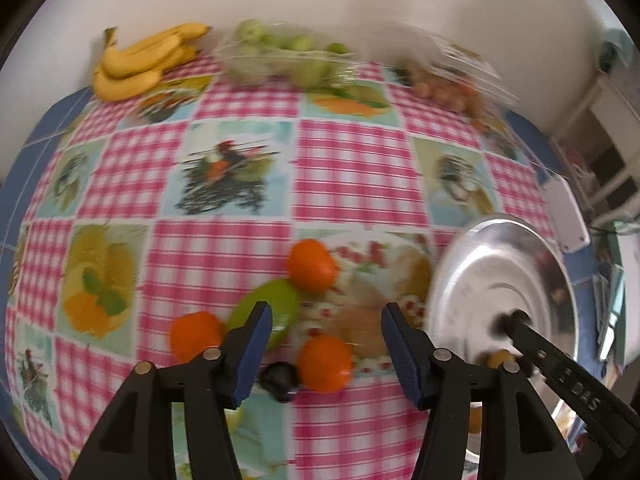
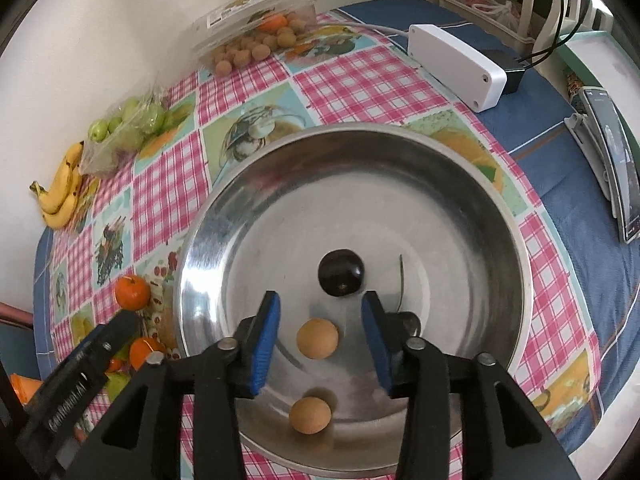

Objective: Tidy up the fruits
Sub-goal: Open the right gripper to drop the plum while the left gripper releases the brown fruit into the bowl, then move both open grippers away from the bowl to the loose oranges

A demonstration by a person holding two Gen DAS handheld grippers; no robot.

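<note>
- At the table's far left corner, against the wall, lies a bunch of bananas (image 2: 60, 196).
- Just to its right along the far edge sits a clear bag of small green fruits (image 2: 128, 128).
- Further right on the same edge is a clear plastic box of small tan round fruits (image 2: 256, 28), its lid raised.
- The table wears a checked tablecloth (image 1: 348, 168) of pink gingham and fruit pictures.
- Near the front edge, left of the metal bowl, lies a loose cluster: three tangerines (image 1: 312, 266), a green apple (image 1: 266, 314) between them, and a small dark fruit (image 1: 280, 378) low in the left wrist view, touching the nearest tangerine.
- The left gripper (image 1: 326, 346) hangs over this cluster, its blue pads spread apart with nothing pinched; the apple lies partly behind the left pad.
- The wide steel bowl (image 2: 472, 184) stands near the front edge, right of the cluster.
- Inside it are a dark round plum (image 2: 341, 272), a loose stem to its right, and two tan round fruits (image 2: 317, 338) nearer the camera.
- The right gripper (image 2: 320, 336) hovers over the bowl, jaws parted, one tan fruit between the pads but untouched.
- On the blue cloth at the far right edge lie a white box (image 2: 456, 64) with a cable and a phone (image 2: 616, 164) on a stand.
</note>
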